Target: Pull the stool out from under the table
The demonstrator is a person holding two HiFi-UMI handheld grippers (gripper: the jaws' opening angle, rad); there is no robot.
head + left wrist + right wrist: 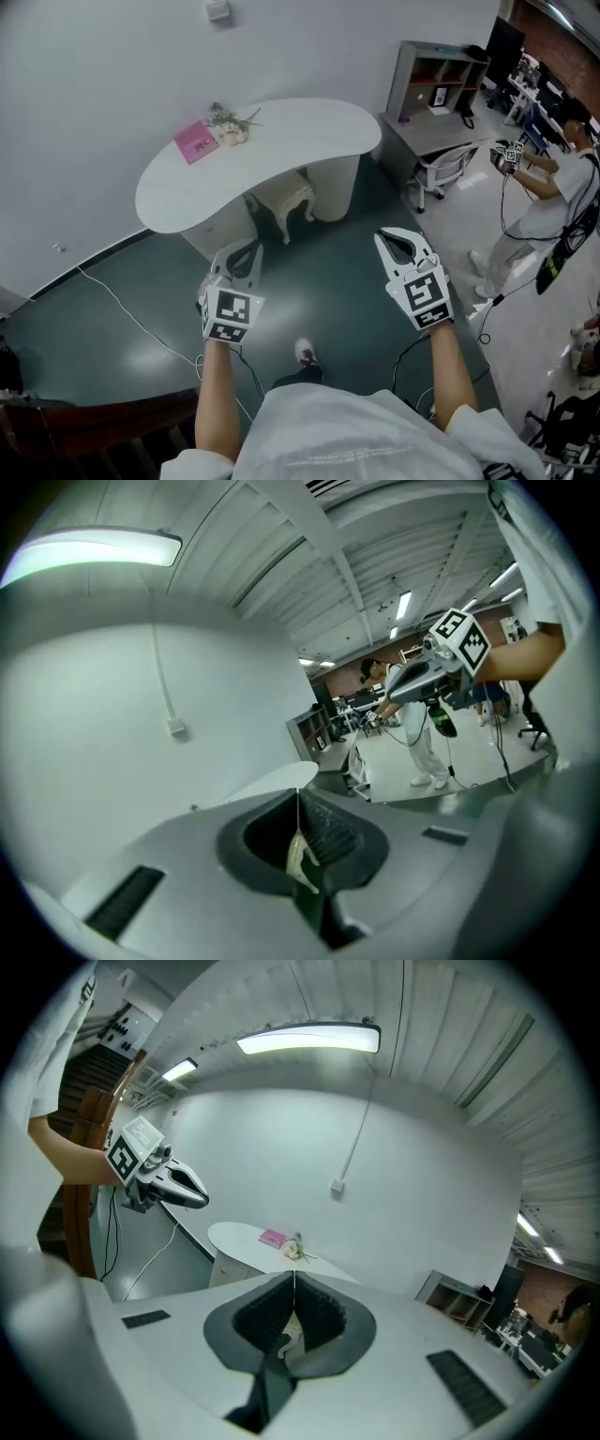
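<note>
Now the curved table [291, 141] stands by the wall, its length running left to right. Under its middle the pale stool [289, 200] stands upright, seat hidden, legs showing. The left gripper [251, 247] and right gripper [386, 238] hover short of it, jaws together, empty. A pink book [195, 142] and flowers [228, 127] lie on top.

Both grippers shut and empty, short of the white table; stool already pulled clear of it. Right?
No. The stool is not pulled clear: the head view shows it tucked under the white table. The rest holds: left gripper and right gripper are shut, empty and short of the table.
</note>
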